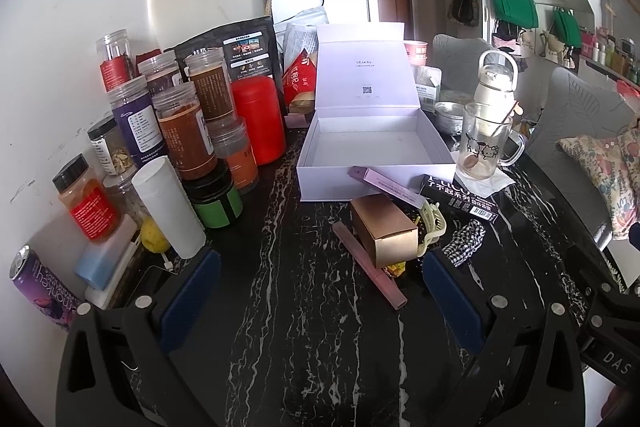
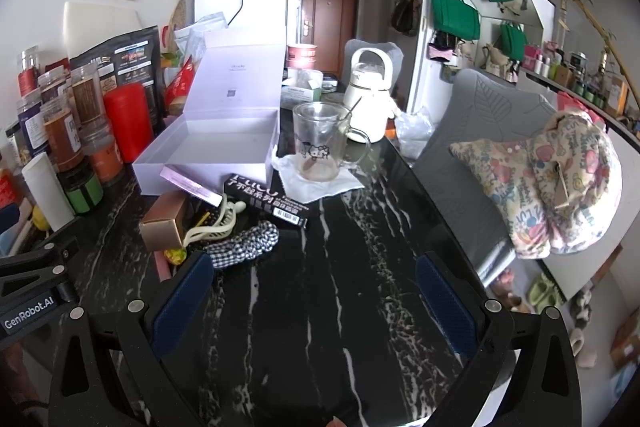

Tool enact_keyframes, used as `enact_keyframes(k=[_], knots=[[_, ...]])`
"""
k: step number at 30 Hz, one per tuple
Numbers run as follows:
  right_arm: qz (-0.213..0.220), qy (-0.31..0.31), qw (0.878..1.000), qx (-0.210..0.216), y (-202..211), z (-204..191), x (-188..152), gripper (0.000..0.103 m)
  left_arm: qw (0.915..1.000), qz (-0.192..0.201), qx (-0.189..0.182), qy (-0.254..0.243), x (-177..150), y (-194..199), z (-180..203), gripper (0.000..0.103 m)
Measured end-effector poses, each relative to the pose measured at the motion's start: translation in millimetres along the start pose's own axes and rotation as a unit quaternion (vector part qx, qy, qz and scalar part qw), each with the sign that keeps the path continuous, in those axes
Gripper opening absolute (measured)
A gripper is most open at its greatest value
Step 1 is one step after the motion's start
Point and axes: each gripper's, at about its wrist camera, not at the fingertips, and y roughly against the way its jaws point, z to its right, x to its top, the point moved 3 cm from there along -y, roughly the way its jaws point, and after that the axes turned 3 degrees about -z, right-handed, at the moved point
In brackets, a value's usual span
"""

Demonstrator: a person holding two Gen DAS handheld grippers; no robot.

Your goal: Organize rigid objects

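Both grippers are spread wide and hold nothing. In the left wrist view, the left gripper (image 1: pixel 320 291) fills the bottom of the frame over the black marble table (image 1: pixel 280 327). Just above it, a little right of centre, lies a small pile of things: a gold box (image 1: pixel 384 229), a pink stick (image 1: pixel 368 265) leaning against the gold box, a pale hair clip (image 1: pixel 432 223), a checked scrunchie (image 1: pixel 466 239), a purple carton (image 1: pixel 386 185) and a black carton (image 1: pixel 460 197). Behind the pile, in the middle of the frame, stands the white box (image 1: pixel 372 143) with its lid (image 1: pixel 362 67) up; its inside is bare. Jars and cans crowd the left side.

In the right wrist view, the right gripper (image 2: pixel 314 293) is low in the frame, and the same pile sits to the upper left of it; the scrunchie (image 2: pixel 244 245) lies near its left finger (image 2: pixel 182 301). A glass mug (image 2: pixel 320 143) stands on a napkin (image 2: pixel 316 183) above centre.
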Motion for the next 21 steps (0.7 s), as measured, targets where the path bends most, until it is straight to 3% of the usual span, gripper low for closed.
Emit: enact_keyframes(k=[21], knots=[[-0.016, 0.003, 1.0, 0.024, -25, -3, 4, 0.103, 0.9991, -0.015, -0.039, 0.007, 10, -26, -1, 0.103]])
